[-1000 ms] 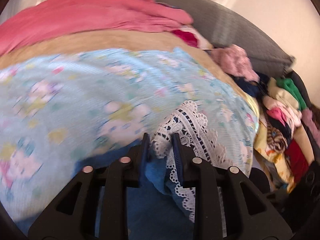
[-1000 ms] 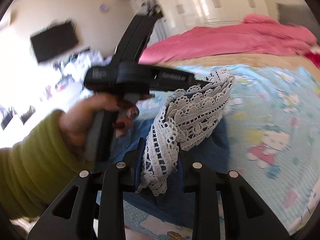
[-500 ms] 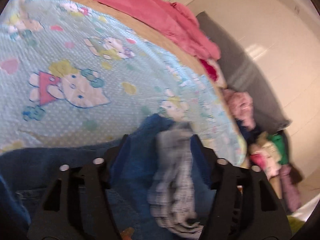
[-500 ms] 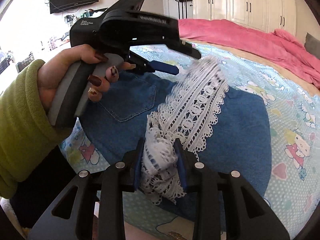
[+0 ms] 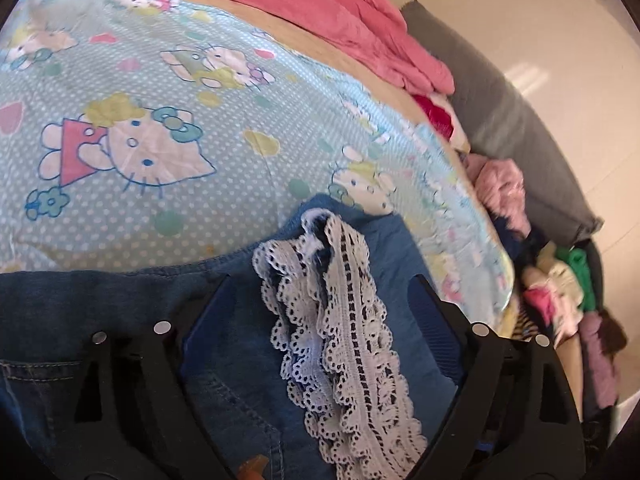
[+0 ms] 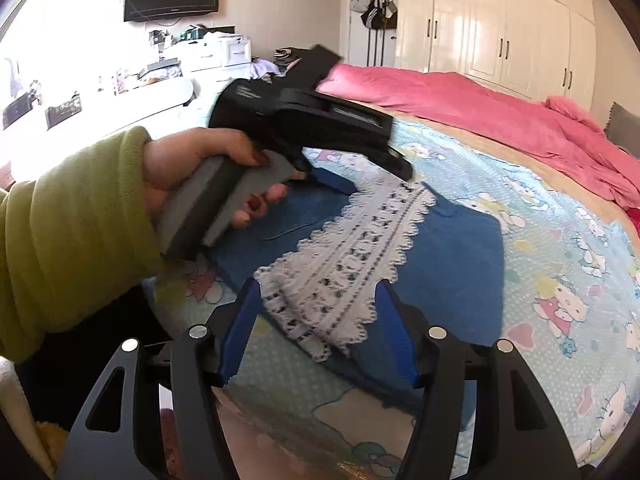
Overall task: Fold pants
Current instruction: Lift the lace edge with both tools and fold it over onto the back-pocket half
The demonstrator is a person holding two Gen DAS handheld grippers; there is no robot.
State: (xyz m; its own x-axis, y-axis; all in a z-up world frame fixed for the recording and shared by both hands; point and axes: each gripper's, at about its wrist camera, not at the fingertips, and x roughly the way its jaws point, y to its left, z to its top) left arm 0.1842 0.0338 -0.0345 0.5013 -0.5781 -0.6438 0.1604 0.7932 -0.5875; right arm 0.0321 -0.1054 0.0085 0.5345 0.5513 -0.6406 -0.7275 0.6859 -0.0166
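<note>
While both sets of fingers stand wide apart and hold nothing, the denim pants lie folded on the bed, their white lace trim draped across the top between the blue pads. Close in, the right gripper hovers over the lace; the left gripper hangs just above it too. Beyond spreads the cartoon-cat sheet, then a pink duvet and white wardrobes.
</note>
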